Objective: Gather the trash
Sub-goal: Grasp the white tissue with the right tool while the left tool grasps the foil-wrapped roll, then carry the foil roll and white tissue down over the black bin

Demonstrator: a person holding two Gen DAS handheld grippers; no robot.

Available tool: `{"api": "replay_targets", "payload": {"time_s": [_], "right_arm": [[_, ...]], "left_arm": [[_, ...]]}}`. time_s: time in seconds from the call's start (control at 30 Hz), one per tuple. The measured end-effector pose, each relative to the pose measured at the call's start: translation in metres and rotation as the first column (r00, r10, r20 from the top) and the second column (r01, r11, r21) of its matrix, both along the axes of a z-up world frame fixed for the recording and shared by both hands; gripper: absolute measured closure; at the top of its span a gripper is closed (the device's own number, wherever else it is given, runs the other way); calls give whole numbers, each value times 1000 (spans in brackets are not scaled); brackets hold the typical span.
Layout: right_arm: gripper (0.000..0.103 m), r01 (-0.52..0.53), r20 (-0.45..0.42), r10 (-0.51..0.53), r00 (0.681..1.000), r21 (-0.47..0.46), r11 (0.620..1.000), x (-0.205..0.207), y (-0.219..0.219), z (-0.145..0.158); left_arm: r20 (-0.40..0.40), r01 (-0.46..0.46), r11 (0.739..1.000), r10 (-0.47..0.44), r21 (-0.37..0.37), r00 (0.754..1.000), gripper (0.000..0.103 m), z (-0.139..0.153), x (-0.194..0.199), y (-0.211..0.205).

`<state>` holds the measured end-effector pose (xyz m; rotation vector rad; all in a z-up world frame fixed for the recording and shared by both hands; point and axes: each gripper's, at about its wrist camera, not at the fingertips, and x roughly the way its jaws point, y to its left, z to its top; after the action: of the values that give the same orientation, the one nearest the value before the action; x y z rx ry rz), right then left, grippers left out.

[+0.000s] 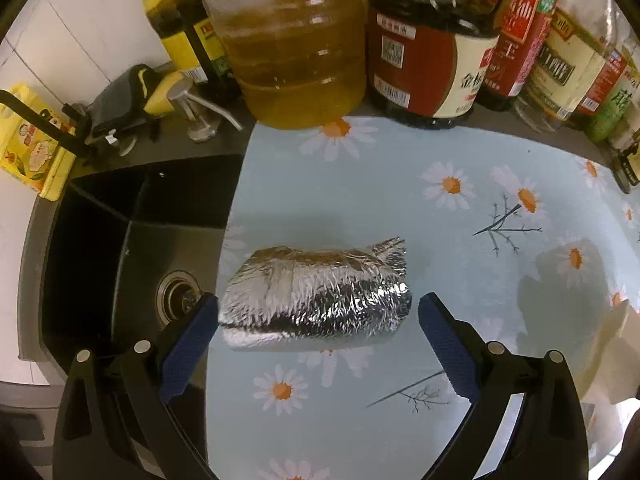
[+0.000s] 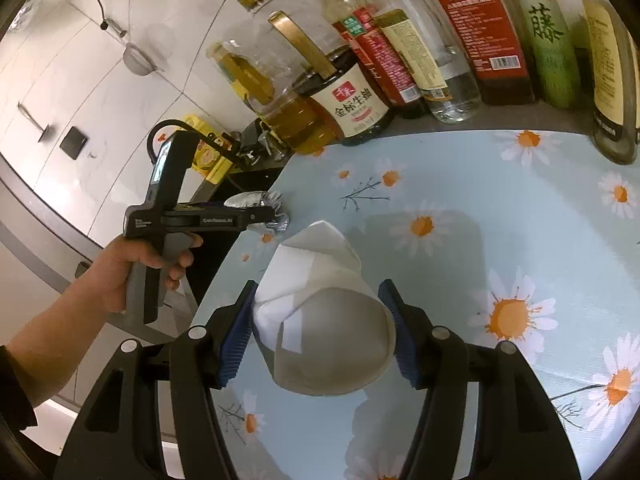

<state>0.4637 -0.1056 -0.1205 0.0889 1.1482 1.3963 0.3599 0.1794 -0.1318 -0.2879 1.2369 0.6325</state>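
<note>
Right claw (image 2: 322, 334) is clamped on a crumpled white paper cup (image 2: 324, 320), blue pads pressing both sides, with the cup lying on its side and its folded top pointing away over the bench (image 2: 500, 216). Left claw (image 1: 318, 322) is spread wide, pointing steeply down, and a crinkled foil-wrapped bundle (image 1: 316, 300) sits between the pads; the left pad looks right at its edge, the right pad has a clear gap, so nothing is gripped. From the right wrist view you can see a hand (image 2: 132, 272) holding that left claw's grey handle, and the black body reads "GenRobot.AI". The foil bundle lies on the daisy-print blue cloth (image 1: 460, 216) at the bench's left edge, just beside the dark sink (image 1: 120, 232) with its metal drain (image 1: 178, 298). Along the far edge stands a row of bottles: a big clear jug of yellow oil (image 1: 296, 60), then a dark soy sauce bottle (image 2: 348, 96) with a cream label reading 金标生抽 and a red 千禾 mark, then red-labelled ones too small to read properly, and a green bottle (image 2: 550, 36) with a big 藤 on it. A yellow carton (image 1: 30, 148) sits far left behind the sink; its print is too blurry to make out.
</note>
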Motion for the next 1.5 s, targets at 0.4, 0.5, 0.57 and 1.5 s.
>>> {"api": "replay_targets", "payload": {"time_s": [0.4,0.5,0.57,1.5], "right_arm": [[42,-8,17,8,1000,-2,1000,7,0,-2],[42,4,14,-4,1000,-8,1000,6,-2,-1],[42,11,27,-11,1000,-15,1000,2,-2,2],[42,237,115,-224,968,-117,964,-159,-54,36]], "left_arm": [[76,-12,1000,13,-20,997,28,6,-1,-1],[100,-6,1000,9,-30,995,28,13,-5,-9],[111,14,999,-10,-35,994,28,18,-9,-18],[383,319,943,-261,-96,886,28,63,-150,-122]]}}
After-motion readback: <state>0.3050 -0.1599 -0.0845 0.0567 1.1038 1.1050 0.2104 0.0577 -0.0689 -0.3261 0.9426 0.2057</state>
